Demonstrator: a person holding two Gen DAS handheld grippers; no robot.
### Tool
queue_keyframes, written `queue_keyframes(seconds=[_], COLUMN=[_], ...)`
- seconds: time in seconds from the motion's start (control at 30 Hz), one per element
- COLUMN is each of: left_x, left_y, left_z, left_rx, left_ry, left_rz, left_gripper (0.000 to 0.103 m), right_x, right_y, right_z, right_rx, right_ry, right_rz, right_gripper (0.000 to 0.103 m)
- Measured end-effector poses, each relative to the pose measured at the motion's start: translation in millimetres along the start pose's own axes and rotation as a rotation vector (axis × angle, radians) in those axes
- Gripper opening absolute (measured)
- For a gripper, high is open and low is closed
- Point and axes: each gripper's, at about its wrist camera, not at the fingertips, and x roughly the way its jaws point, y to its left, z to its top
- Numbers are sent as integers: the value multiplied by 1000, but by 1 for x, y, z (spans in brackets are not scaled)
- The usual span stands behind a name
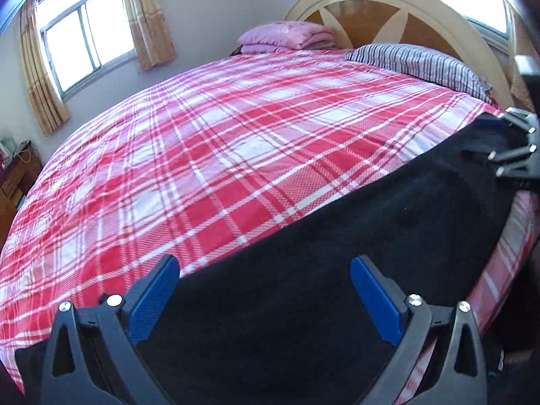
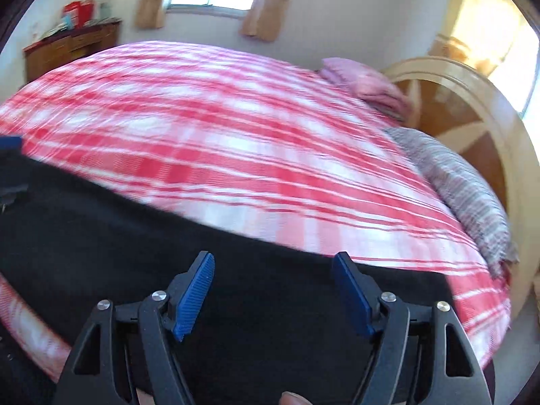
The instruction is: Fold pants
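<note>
Your right wrist view is smeared by motion: the plaid bedspread runs into streaks past your fingertips, and the striped pillow off to the right of your fingers has lost its lines. The black pants run under both fingers and off the lower edge. In your left wrist view, the pants hide the bed's near edge beneath the fingers.

Matt black fleecy pants lie beneath ribbed blue plastic fingers; beyond them, woven plaid cotton bedsheet and a glossy lacquered wooden headboard.
</note>
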Motion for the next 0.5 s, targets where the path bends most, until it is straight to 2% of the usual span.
queue_keyframes(seconds=[0.07,0.13,0.17,0.27,0.37,0.5], left_x=[7,5,3,-2,1,13], left_y=[-7,-11,-13,-14,-15,-16], left_z=[-4,-7,-8,-7,-9,-15], left_rx=[1,9,12,-1,-12,-47], left_ry=[8,-9,-11,-21,-15,31], left_rz=[2,5,-3,-27,-24,-46], left_gripper=[103,103,103,103,103,103], right_x=[-4,-18,-20,-20,-13,-4], right_y=[-12,-24,-26,-27,-35,-57], right_z=[2,5,6,8,6,-1], right_rx=[36,92,99,77,100,127], right_ry=[-23,-95,-101,-97,-74,-46], right_rz=[-3,56,58,3,-1,-41], right_gripper=[74,74,75,85,85,85])
